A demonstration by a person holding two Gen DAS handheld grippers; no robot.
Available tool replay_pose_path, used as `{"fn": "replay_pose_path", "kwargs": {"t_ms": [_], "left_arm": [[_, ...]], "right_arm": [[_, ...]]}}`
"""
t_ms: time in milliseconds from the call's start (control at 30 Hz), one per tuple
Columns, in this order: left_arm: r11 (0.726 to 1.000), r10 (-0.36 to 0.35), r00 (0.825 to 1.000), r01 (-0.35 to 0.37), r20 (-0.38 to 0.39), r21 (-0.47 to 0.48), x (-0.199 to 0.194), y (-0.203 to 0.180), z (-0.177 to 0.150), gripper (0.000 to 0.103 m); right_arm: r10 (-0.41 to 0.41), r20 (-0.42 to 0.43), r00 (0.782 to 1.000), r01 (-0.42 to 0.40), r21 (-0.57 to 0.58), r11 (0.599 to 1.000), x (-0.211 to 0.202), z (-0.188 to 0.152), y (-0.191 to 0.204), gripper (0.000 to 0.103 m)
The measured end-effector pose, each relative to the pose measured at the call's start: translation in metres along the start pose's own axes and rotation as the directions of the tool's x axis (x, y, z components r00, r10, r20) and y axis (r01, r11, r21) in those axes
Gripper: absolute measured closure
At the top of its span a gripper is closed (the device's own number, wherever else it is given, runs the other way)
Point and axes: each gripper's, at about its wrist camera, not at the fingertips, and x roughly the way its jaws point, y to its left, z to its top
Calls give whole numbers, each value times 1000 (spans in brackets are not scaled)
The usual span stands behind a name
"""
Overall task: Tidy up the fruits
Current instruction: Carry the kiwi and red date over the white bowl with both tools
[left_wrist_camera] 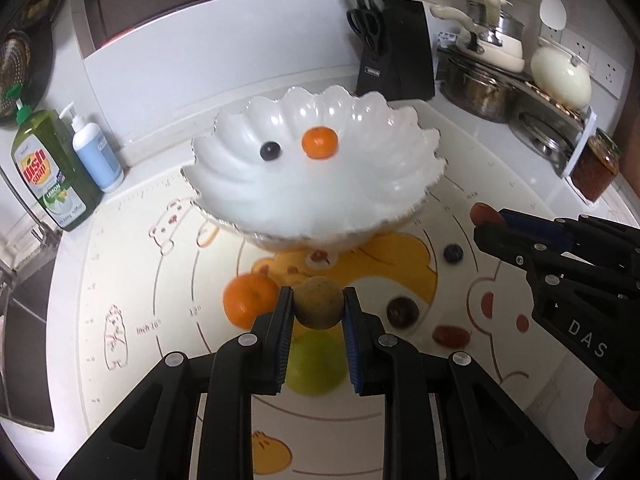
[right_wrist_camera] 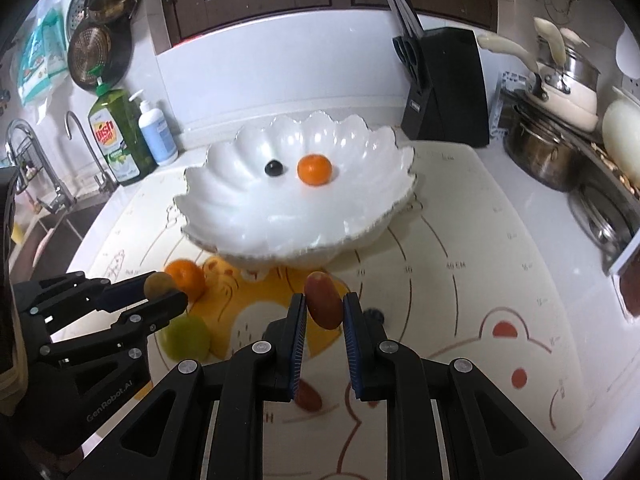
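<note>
A white scalloped bowl point(left_wrist_camera: 240, 168) point(right_wrist_camera: 224, 208) stands on the mat and holds a small orange point(left_wrist_camera: 319, 143) point(right_wrist_camera: 315, 169) and a dark berry point(left_wrist_camera: 270, 150) point(right_wrist_camera: 274, 167). My left gripper point(left_wrist_camera: 319, 308) point(right_wrist_camera: 166, 292) is shut on a round brownish-tan fruit point(left_wrist_camera: 319, 307) point(right_wrist_camera: 158, 283), held above the mat in front of the bowl. My right gripper point(right_wrist_camera: 325, 307) point(left_wrist_camera: 486, 222) is shut on an oblong reddish fruit point(right_wrist_camera: 324, 300) point(left_wrist_camera: 483, 213). On the mat lie an orange point(left_wrist_camera: 248, 300) point(right_wrist_camera: 186, 279), a green fruit point(left_wrist_camera: 318, 368) point(right_wrist_camera: 186, 337), a dark round fruit point(left_wrist_camera: 402, 312), a red oblong fruit point(left_wrist_camera: 451, 336) and a blueberry point(left_wrist_camera: 453, 254).
Dish soap point(left_wrist_camera: 52, 168) point(right_wrist_camera: 118, 136) and a pump bottle point(left_wrist_camera: 96, 152) stand left of the bowl, by the sink point(right_wrist_camera: 48, 208). A black knife block point(left_wrist_camera: 396, 52) point(right_wrist_camera: 444, 88) is behind it. Pots and a rack point(left_wrist_camera: 520, 88) point(right_wrist_camera: 560, 144) crowd the right side.
</note>
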Motion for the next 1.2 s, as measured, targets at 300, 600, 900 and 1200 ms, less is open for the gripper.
{"fn": "replay_pose_path", "kwargs": {"t_ms": [300, 600, 900, 1200], "left_arm": [[1000, 20, 999, -19, 28, -7, 5, 12, 30, 79], [999, 44, 998, -42, 51, -26, 15, 21, 60, 79], [997, 68, 996, -67, 51, -34, 30, 29, 81, 79], [996, 75, 997, -74, 24, -48, 51, 33, 89, 79]], "right_arm": [[14, 28, 1000, -14, 7, 1000, 11, 29, -4, 83], [22, 49, 999, -21, -4, 1000, 22, 58, -10, 83], [27, 48, 998, -26, -13, 1000, 38, 75, -15, 83], [35, 14, 999, -35, -21, 999, 59, 82, -22, 83]]}}
